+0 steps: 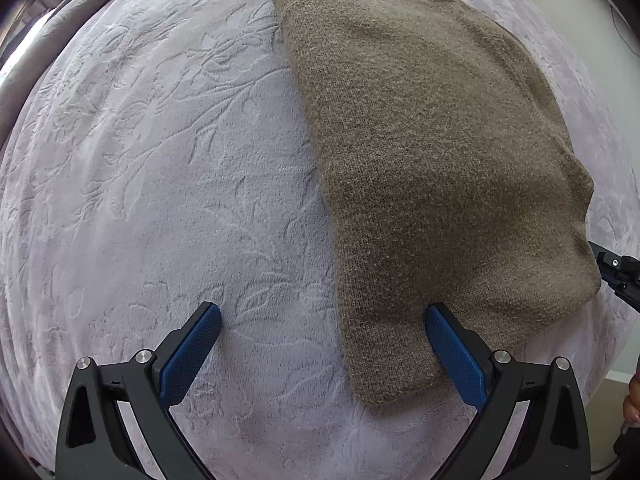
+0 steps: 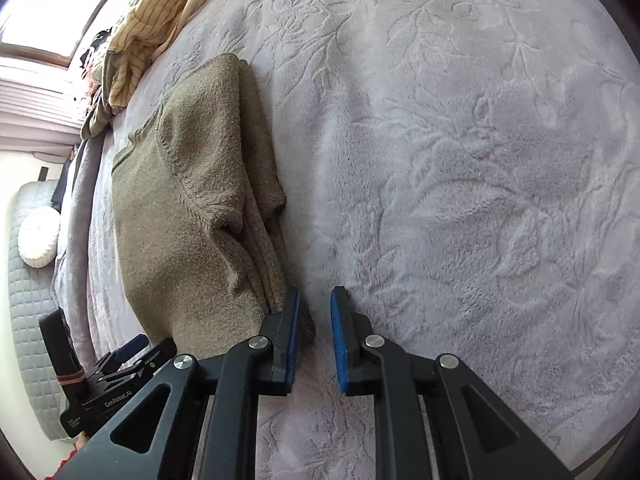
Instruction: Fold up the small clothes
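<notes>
Item: embossed leaf-pattern plush blanket [image 1: 160, 160], pale lilac-grey, covering the bed across both views. Item: left gripper [image 1: 323, 320], black frame with blue-padded fingers [image 1: 192, 352], pointing down over the blanket; the fingers are spread wide and grasp nothing, the left one over bare blanket, the right one over the near edge of the sweater. Item: folded brown knit sweater [image 1: 440, 168], lying flat on the blanket in the right half of the left wrist view, ribbed hem at the far end, a narrow folded portion reaching toward the camera between the two fingers. Item: right gripper [image 1: 618, 276], seen at the far right edge of that view, just beside the sweater's near right corner. In the right wrist view, from the left: a quilted grey cover with a white round cushion [image 2: 38, 240] beyond the bed edge; a striped cream garment [image 2: 160, 12] heaped at the far side of the bed below a window; the sweater [image 2: 188, 200], its folded layers stacked along its right edge; the right gripper's own fingers [image 2: 291, 336], narrowly parted and released, the left one touching the sweater's near corner, only blanket visible in the gap; bare blanket fills the right.
</notes>
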Available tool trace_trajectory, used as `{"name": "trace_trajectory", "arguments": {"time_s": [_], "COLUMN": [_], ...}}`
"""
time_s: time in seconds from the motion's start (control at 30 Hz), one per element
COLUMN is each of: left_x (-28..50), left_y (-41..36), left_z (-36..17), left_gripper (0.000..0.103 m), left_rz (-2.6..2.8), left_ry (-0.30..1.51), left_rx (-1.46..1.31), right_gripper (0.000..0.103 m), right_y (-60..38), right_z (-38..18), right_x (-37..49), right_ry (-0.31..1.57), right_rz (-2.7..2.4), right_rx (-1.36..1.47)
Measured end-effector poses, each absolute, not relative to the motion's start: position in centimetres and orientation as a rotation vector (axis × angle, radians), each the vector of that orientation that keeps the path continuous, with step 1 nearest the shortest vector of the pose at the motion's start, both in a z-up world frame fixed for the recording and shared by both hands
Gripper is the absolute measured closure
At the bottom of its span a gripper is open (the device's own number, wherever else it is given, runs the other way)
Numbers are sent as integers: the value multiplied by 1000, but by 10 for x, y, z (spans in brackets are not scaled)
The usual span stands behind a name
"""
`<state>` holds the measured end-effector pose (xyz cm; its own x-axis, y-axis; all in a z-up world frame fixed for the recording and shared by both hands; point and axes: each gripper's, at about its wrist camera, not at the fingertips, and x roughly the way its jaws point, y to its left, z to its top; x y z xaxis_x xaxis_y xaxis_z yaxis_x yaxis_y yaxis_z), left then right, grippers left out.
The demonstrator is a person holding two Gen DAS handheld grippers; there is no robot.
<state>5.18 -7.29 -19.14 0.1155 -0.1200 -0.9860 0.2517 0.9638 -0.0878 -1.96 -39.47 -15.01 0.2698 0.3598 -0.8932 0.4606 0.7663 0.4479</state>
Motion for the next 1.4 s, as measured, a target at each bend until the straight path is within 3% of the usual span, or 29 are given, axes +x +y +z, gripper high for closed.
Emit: {"name": "trace_trajectory", "arguments": {"time_s": [0.5,0.57,0.7,0.77,1.4], "left_x": [59,61,66,68,92], "left_y": [-76,-75,-69,-64,-50], "left_z": [-193,-194,-197,-197,-159], "left_gripper": [1,1,1,1,1], "left_rz": [-281,-293,-315,-314,-241], "left_ry": [1454,1461,1500,1521,1477], "left_rx": [113,107,63,30,28], "right_gripper": [76,64,56,45,43], "right_y": [-397,-398,-404,-410,-429], "right_z": [-152,-150,-146,-144,-151], "right_x": [-15,-15,-13,-12,24], "right_ry": [1356,1354,1336,1316,1331], "right_rz": [-76,-74,-54,-36,53], "right_rx": [734,723,731,765,846]}}
